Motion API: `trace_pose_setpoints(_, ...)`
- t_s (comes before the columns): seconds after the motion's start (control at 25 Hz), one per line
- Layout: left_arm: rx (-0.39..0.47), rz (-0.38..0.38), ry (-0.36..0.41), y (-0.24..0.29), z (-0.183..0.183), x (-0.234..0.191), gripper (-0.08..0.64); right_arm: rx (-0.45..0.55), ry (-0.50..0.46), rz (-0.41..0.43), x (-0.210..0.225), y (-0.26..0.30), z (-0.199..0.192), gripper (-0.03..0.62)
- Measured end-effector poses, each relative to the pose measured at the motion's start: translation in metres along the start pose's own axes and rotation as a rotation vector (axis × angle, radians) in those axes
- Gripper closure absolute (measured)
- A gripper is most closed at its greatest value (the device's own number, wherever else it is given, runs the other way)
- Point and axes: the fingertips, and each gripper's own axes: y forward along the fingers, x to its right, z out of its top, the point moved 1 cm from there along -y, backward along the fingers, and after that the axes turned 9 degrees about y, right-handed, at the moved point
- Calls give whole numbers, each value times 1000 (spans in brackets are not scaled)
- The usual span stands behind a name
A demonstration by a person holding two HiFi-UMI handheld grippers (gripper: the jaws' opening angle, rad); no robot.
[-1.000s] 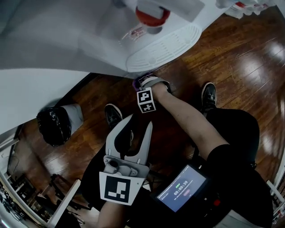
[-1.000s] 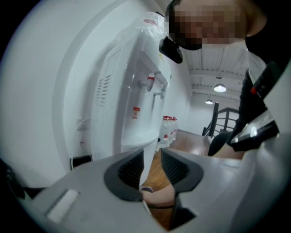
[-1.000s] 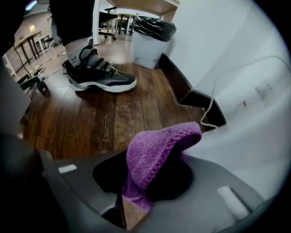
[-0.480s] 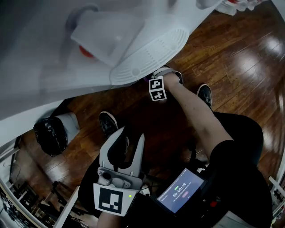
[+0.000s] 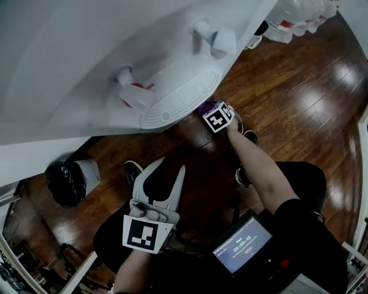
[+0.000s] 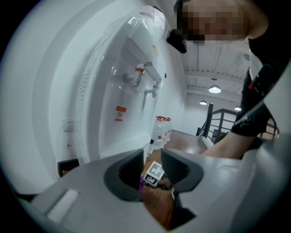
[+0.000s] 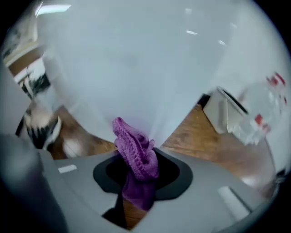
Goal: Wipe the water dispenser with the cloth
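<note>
The white water dispenser (image 5: 115, 46) fills the top of the head view, with a red-marked tap (image 5: 131, 89), a second tap (image 5: 214, 35) and a ribbed drip tray (image 5: 181, 97). My right gripper (image 5: 208, 109) reaches under the tray's right end, its marker cube showing, and is shut on a purple knitted cloth (image 5: 204, 107). In the right gripper view the cloth (image 7: 134, 150) bunches up between the jaws (image 7: 136, 166) against the dispenser's white wall (image 7: 136, 68). My left gripper (image 5: 168, 167) hangs lower, away from the dispenser, open by a narrow gap with nothing in it (image 6: 152, 166).
A black bin bag in a small bin (image 5: 69, 178) stands on the wooden floor at left. Packed water bottles (image 5: 299, 17) lie at top right, beside a white box (image 7: 227, 111). The person's shoes (image 5: 133, 168) and a chest-mounted screen (image 5: 241, 247) are below.
The right gripper has swung rightward under the drip tray with the cloth and rolled over. The left gripper drifted slightly lower and left. The head view has shifted across the dispenser.
</note>
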Motion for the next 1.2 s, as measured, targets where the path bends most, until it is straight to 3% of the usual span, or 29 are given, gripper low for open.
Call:
trace_pose_setpoints(0.08, 9, 25, -4, 4, 6, -8, 420, 40, 248, 64, -10, -17, -1, 469)
trace_pose_setpoints(0.16, 31, 60, -6, 3, 20, -18, 422, 82, 350, 82, -21, -40, 7, 469)
trace_pose_setpoints(0.24, 42, 95, -12, -8, 33, -29, 422, 122, 338, 83, -40, -65, 24, 469)
trace_pose_setpoints(0.4, 110, 165, -12, -43, 53, -52, 422, 216, 222, 104, -71, -114, 79, 469)
trace_pose_setpoints(0.56, 117, 208, -4, -92, 64, -51, 420, 258, 253, 125, -85, -177, 73, 469)
trace_pose_setpoints(0.68, 144, 185, 19, -120, 79, -42, 411, 418, 226, 179, -96, -260, 95, 469)
trace_pose_setpoints(0.8, 159, 75, -11, -141, 95, -28, 377, 662, 100, 302, -126, -364, 126, 469)
trace_pose_setpoints(0.96, 222, -178, -172, -158, 146, -8, 297, 980, -371, 475, -202, -516, 162, 469)
trace_pose_setpoints(1.04, 205, -313, -250, -168, 168, 8, 278, 1023, -530, 486, -232, -563, 160, 469)
trace_pose_setpoints(1.12, 169, -441, -264, -178, 180, 27, 268, 977, -647, 475, -249, -583, 149, 469)
trace_pose_setpoints(1.2, 135, -563, -288, -190, 180, 48, 219, 974, -765, 516, -268, -602, 137, 469)
